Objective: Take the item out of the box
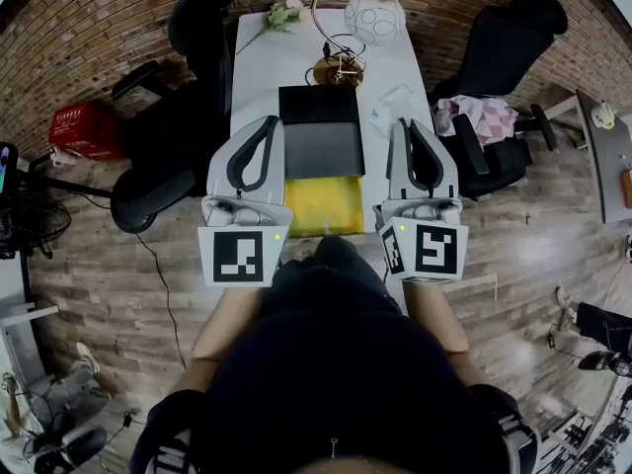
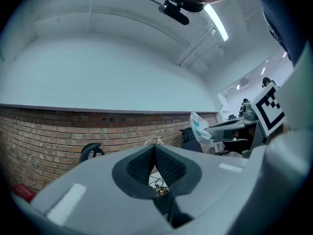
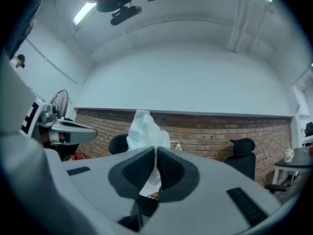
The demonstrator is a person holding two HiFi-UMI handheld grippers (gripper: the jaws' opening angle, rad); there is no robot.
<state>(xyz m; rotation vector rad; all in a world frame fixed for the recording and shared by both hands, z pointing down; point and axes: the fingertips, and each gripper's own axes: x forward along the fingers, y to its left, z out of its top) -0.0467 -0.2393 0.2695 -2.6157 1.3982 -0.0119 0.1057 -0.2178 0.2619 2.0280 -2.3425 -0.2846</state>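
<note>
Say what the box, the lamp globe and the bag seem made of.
Box: dark grey to black, matte, with stiff flat panels; probably cardboard.
Lamp globe: white and smooth with thin dark lines; glass or plastic, unclear which.
Bag: thin, translucent whitish plastic film, going by its crumpled, creased surface.

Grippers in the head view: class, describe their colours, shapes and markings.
The left gripper and right gripper are grey shells with black ribbed pads. Each carries a white cube with black square markers and a green light. The person's top is dark.
</note>
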